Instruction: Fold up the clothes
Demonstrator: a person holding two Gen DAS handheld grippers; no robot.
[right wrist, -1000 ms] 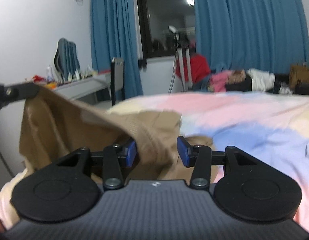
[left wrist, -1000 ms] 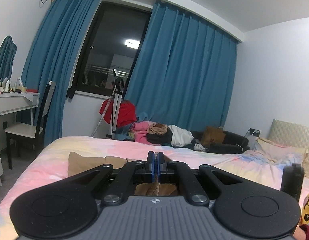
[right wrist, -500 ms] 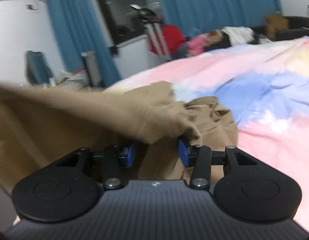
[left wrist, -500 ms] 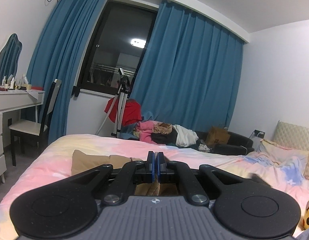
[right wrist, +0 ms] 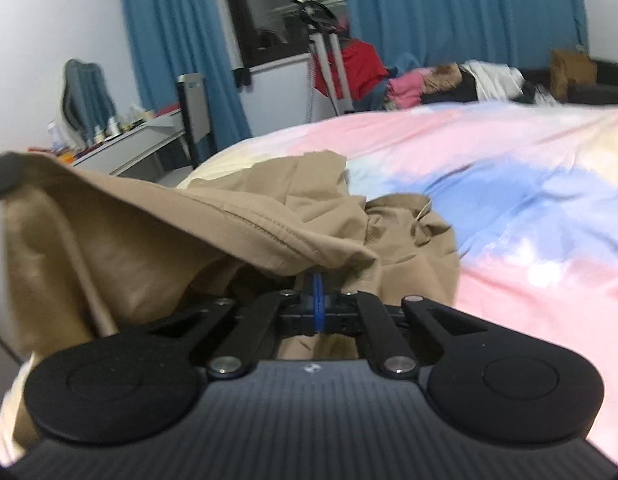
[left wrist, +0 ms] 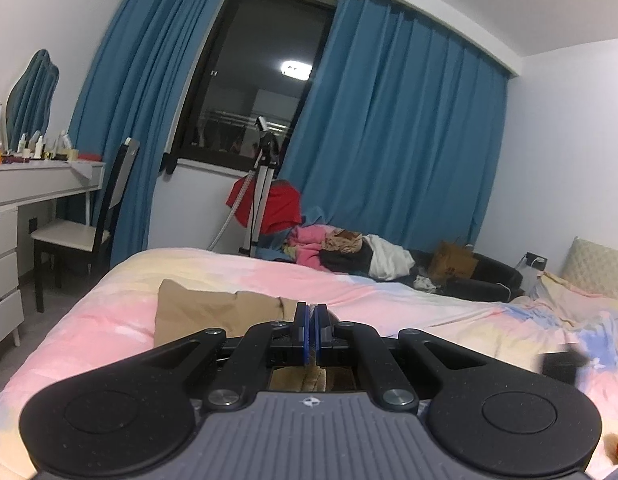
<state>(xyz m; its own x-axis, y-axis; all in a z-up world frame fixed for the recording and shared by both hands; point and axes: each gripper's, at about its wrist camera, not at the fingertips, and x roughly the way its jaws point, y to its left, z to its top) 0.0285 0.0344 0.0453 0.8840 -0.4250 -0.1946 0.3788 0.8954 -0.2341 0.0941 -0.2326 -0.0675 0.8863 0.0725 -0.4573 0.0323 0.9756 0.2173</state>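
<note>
Garment: tan trousers (right wrist: 237, 224), thin soft cloth with a stitched hem seam, crumpled and part lifted off the bed (right wrist: 509, 184).
Lifted edge: stretched in a taut ridge from the right gripper (right wrist: 317, 280) away to the far left, where a dark arm tip (right wrist: 3, 176) meets it; cloth hangs in a loose curtain below.
Rest of garment: bunched in folds just ahead and right of the right gripper, lying on the pastel pink-blue cover.
Right gripper: jaws together, hem pinched between the blue pads; tips buried under the fold.
Left gripper (left wrist: 310, 320): pads nearly touching, tan cloth seen under and behind them; probably pinching it, but the contact point is hidden.
Ahead of left gripper: a flat tan leg (left wrist: 213, 308) laid on the cover.
Far beyond: clothes pile (left wrist: 349, 248), blue curtains (left wrist: 397, 140).
</note>
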